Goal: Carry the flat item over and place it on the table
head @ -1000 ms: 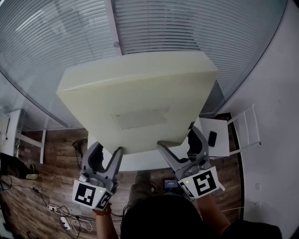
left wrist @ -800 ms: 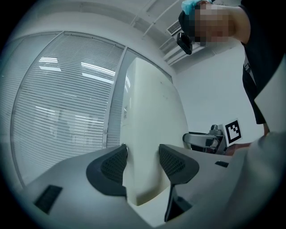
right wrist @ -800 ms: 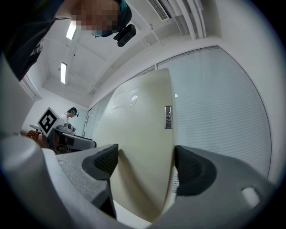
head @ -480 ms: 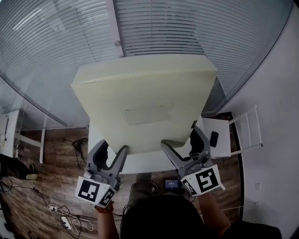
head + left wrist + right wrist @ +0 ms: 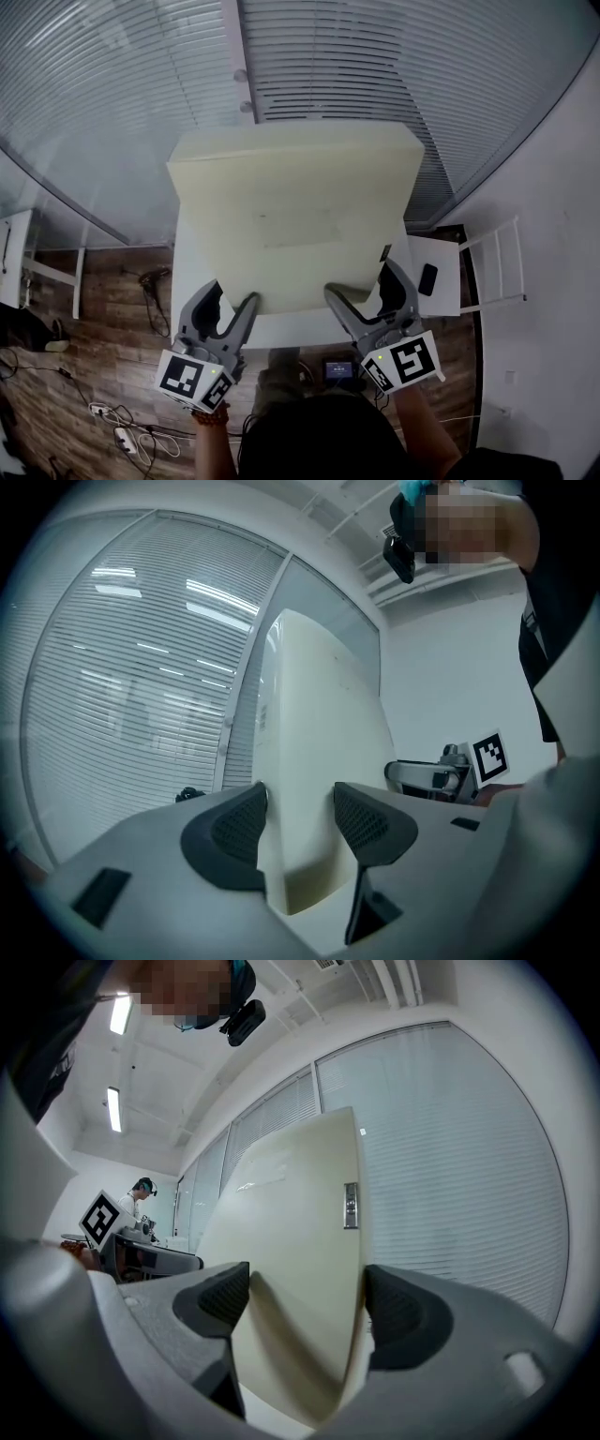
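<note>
Over the white table hangs the flat item, a thick, cream, foam-like slab with square corners and a matte face bearing a faint rectangular patch. It covers most of the table, leaving only the near strip and left edge in sight. Whether its far edge touches the table cannot be told. The left gripper and right gripper both clamp the slab's near edge, ribbed dark pads pressed against its two faces. A small grey label on the slab's narrow side is too blurred to read. Around the table lie wood-plank floor and glass walls with slatted blinds.
</note>
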Demonstrator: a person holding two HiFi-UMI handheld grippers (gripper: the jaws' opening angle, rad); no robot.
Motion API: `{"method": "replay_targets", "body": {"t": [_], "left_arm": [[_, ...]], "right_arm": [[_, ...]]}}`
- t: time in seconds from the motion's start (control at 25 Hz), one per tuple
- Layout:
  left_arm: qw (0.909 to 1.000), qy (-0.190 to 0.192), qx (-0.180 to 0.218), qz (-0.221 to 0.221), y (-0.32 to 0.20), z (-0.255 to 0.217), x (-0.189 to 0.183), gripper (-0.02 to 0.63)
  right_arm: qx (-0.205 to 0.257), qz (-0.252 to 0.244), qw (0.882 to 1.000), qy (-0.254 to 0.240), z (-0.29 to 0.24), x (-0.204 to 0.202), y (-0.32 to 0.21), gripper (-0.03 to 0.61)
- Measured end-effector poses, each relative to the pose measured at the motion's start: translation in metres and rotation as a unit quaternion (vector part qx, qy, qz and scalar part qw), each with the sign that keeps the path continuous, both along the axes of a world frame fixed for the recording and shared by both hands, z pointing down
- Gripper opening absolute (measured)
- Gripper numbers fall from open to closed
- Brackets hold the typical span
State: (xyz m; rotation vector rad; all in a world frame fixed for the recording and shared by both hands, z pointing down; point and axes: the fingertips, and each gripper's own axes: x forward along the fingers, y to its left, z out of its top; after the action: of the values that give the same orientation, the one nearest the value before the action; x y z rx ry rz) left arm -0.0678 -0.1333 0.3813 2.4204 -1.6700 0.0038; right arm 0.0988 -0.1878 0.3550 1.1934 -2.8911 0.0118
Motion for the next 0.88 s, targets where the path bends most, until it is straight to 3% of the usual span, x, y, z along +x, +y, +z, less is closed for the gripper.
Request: {"method": "replay_targets", "body": {"t": [0.88], "left_arm": [[0.9963, 0.025, -0.082, 0.005, -0.039, 0.074, -0.015, 0.227]], "right_arm": [[-0.099, 0.002, 0.995, 0.022, 0.082, -0.015, -0.040, 0.380]]}}
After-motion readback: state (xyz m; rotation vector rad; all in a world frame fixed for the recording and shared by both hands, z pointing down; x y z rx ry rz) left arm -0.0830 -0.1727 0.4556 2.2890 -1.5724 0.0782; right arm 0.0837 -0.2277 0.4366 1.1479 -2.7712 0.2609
